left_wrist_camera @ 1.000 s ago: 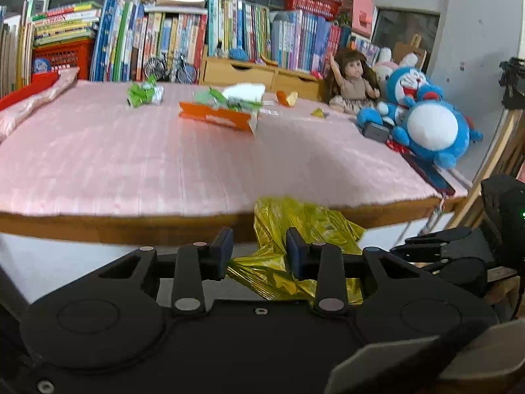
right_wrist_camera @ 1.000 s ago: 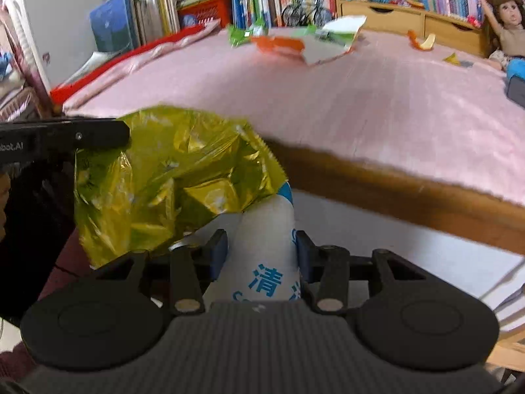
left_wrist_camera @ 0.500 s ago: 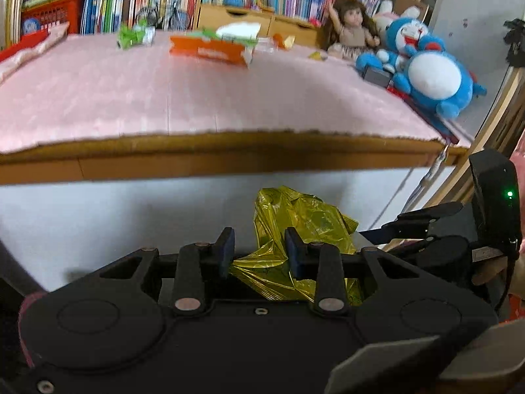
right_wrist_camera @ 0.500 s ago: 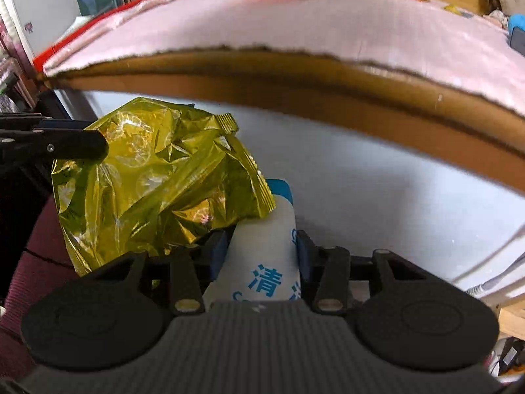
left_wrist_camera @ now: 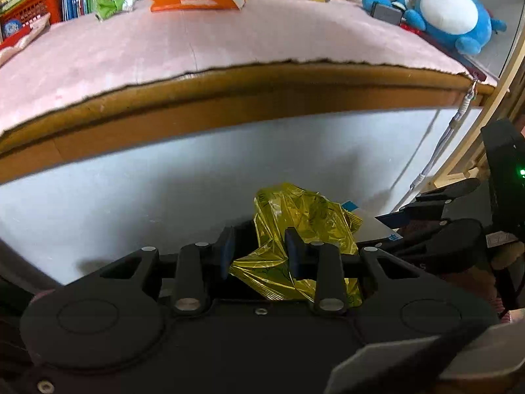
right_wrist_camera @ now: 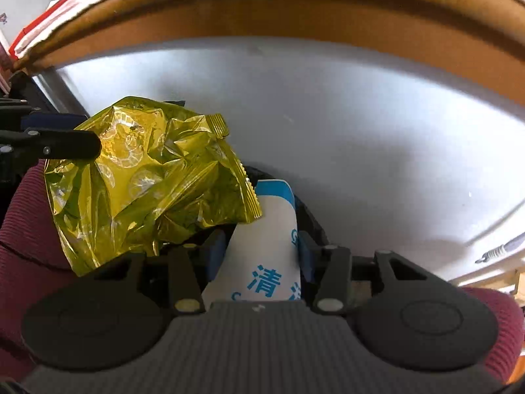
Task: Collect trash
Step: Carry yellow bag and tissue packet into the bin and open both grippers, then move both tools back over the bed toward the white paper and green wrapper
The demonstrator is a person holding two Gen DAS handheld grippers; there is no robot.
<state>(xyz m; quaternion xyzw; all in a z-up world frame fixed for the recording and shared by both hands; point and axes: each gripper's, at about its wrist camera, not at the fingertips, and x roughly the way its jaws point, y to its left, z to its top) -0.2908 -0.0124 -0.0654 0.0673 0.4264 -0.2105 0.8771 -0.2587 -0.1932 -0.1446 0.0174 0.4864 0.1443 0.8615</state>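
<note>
My left gripper point(left_wrist_camera: 259, 256) pinches the crumpled gold wrapper point(left_wrist_camera: 302, 223), bottom centre, bulging up-right. My right gripper point(right_wrist_camera: 257, 256) is opening, jaws flanking the white packet point(right_wrist_camera: 272, 239); whether the pads press I cannot tell. Its long axis runs straight up the frame. Above both looms the table edge point(left_wrist_camera: 262, 82); a pale panel point(right_wrist_camera: 361, 131) lies beyond.

Both views low, below the table edge point(left_wrist_camera: 262, 78), tilted downward, close against the white panel point(right_wrist_camera: 328, 115); shared: crumpled gold wrapper point(left_wrist_camera: 302, 216) between them, seen from opposite sides.
</note>
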